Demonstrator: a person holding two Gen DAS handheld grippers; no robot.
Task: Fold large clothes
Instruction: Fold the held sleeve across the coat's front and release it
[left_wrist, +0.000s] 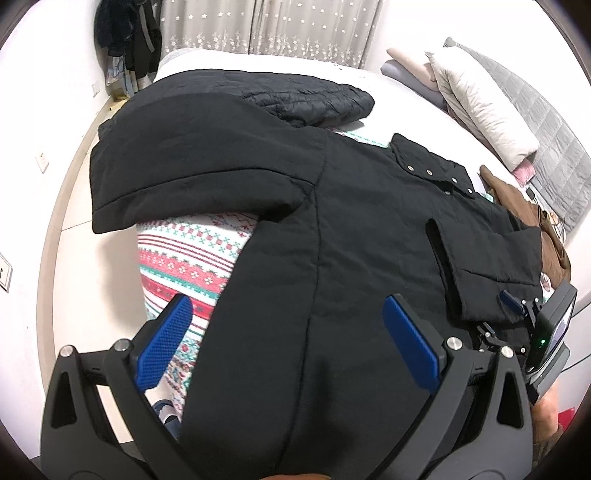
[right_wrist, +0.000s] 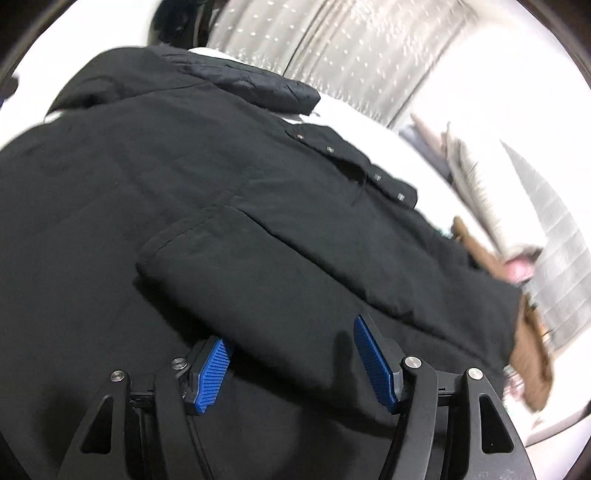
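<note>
A large black padded coat (left_wrist: 332, 229) lies spread on the bed, back up, snap-studded collar (left_wrist: 436, 173) toward the pillows. One sleeve (left_wrist: 192, 177) stretches out to the left; the other sleeve (right_wrist: 258, 280) is folded across the body. My left gripper (left_wrist: 288, 332) is open above the coat's lower part, holding nothing. My right gripper (right_wrist: 291, 350) is open, its jaws either side of the folded sleeve's edge, its left finger partly under the cloth. The right gripper also shows at the right edge of the left wrist view (left_wrist: 524, 314). The right wrist view is blurred.
A red, green and white patterned blanket (left_wrist: 192, 258) covers the bed under the coat. A second black quilted garment (left_wrist: 317, 96) lies beyond it. Pillows (left_wrist: 480, 103) and a brown garment (left_wrist: 535, 225) lie right. Curtains (left_wrist: 273, 29) and hanging dark clothes (left_wrist: 129, 37) stand behind.
</note>
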